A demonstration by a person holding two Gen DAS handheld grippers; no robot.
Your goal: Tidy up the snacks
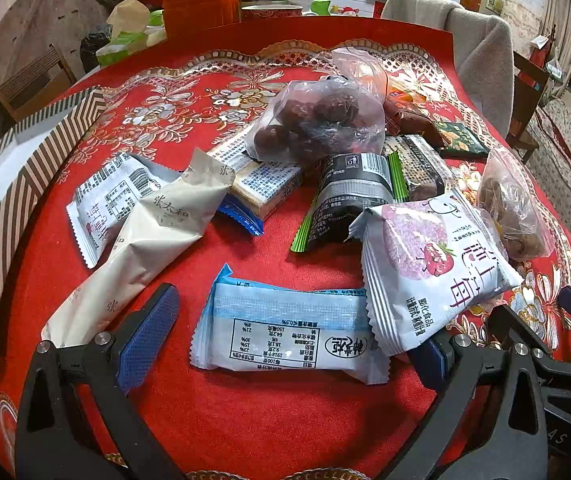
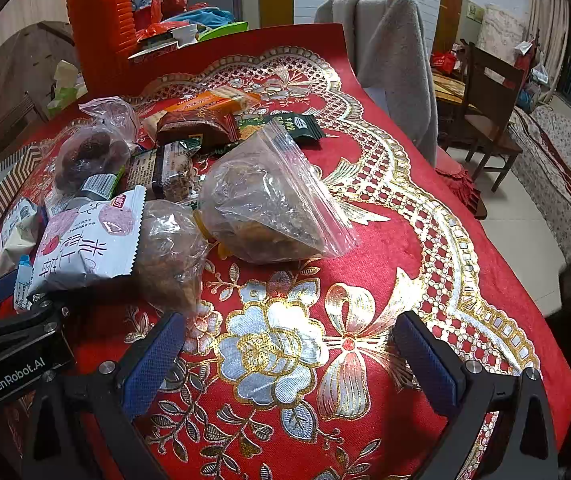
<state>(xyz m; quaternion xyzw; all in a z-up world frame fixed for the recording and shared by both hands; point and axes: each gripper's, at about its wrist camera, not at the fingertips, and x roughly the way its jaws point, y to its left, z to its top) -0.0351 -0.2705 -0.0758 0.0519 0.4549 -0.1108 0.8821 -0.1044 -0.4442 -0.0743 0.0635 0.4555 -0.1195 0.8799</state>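
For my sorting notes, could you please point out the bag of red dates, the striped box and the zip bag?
bag of red dates (image 1: 317, 120), left wrist view, on the dates.
striped box (image 1: 25, 184), left wrist view, on its striped rim.
zip bag (image 2: 269, 200), right wrist view, on its middle.

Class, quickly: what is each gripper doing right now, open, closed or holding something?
Left gripper: open, holding nothing; a blue-and-white snack packet lies between its fingers.
Right gripper: open, empty, above the red embroidered tablecloth.

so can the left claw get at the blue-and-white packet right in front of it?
Probably yes. The left claw is open, and the blue-and-white packet lies flat between its fingers with nothing on top; only the pink-print white packet overlaps its right end slightly.
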